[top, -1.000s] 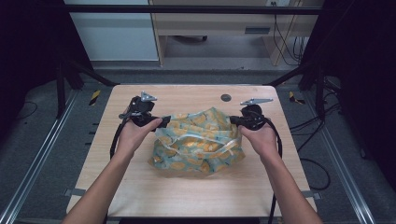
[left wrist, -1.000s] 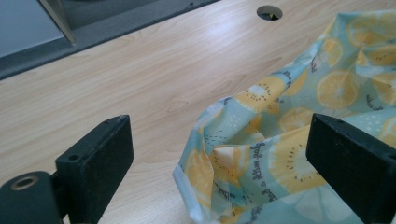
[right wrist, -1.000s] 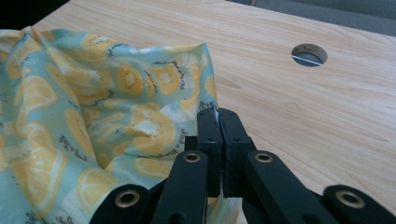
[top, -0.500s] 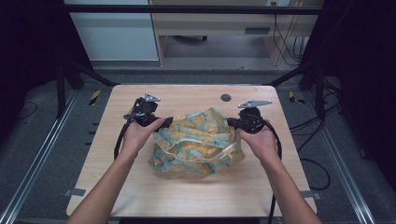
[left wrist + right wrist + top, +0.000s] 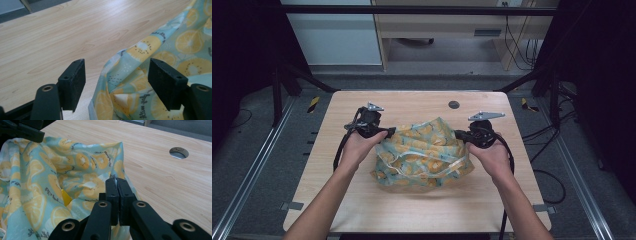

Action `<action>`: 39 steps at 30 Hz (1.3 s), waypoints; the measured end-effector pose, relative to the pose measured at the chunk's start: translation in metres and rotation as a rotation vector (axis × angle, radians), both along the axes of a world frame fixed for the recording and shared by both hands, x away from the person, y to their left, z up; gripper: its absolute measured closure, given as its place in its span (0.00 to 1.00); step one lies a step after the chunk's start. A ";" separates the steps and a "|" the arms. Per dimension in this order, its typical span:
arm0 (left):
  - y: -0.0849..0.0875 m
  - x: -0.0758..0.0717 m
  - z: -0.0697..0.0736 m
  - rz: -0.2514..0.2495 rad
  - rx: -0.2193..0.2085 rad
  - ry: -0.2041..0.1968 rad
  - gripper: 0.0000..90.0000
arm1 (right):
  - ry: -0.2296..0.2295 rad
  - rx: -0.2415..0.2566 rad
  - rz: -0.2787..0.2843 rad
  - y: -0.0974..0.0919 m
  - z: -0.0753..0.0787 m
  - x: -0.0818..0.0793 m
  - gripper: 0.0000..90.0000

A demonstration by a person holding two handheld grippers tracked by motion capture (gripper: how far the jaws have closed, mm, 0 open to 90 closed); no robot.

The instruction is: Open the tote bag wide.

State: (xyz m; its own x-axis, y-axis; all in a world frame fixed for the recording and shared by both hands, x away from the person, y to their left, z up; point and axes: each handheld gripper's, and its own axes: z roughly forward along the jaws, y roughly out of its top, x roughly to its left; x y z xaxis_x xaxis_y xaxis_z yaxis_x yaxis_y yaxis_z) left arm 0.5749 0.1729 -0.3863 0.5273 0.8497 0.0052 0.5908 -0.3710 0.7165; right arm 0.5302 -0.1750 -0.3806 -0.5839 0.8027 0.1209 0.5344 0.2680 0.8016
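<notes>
A crumpled light-blue cloth printed with yellow lemon slices (image 5: 422, 155) lies bunched in the middle of the wooden table (image 5: 412, 210). My left gripper (image 5: 388, 133) is at the cloth's left edge. In the left gripper view it (image 5: 117, 68) stands open, with a fold of the cloth (image 5: 140, 82) rising between the jaws but not pinched. My right gripper (image 5: 459, 135) is at the cloth's right edge. In the right gripper view it (image 5: 116, 181) is shut on a thin hem of the cloth (image 5: 50, 175). The left gripper's dark body (image 5: 22, 130) appears beyond the cloth there.
A round cable hole (image 5: 454, 104) sits in the table behind the cloth, also seen as the hole (image 5: 178, 152) in the right gripper view. Black frame posts (image 5: 277, 90) flank the table. Bare wood lies in front of and behind the cloth.
Both hands have drawn slightly inward, the right one also toward the person. The cloth is bunched higher and narrower than a second ago.
</notes>
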 end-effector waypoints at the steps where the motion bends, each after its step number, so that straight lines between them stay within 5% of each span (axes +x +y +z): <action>1: 0.002 -0.001 -0.002 0.000 0.009 0.008 0.32 | -0.002 0.002 0.003 0.000 0.000 0.000 0.99; 8: 0.006 -0.002 -0.012 -0.003 0.002 0.033 0.18 | -0.016 0.009 0.009 -0.001 0.004 -0.008 0.99; 13: 0.007 -0.005 -0.017 -0.013 0.002 0.063 0.18 | -0.022 0.017 0.012 -0.002 0.004 -0.011 0.99; 16: 0.008 -0.009 -0.020 -0.022 -0.047 0.095 0.20 | -0.023 0.023 0.011 -0.003 0.002 -0.013 0.99; 31: 0.011 -0.042 -0.022 -0.065 -0.025 0.050 0.17 | -0.052 0.053 0.023 -0.005 -0.004 -0.029 0.98; 39: 0.013 -0.047 -0.027 -0.064 -0.034 0.073 0.17 | -0.069 0.066 0.031 -0.007 -0.003 -0.036 0.98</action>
State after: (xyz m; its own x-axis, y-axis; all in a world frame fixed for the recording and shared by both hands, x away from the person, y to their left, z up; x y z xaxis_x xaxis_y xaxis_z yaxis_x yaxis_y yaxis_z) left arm 0.5279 0.1855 -0.4137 0.5782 0.8134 -0.0635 0.6179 -0.3857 0.6852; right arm 0.4941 -0.1818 -0.3832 -0.6174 0.7756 0.1315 0.4698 0.2296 0.8524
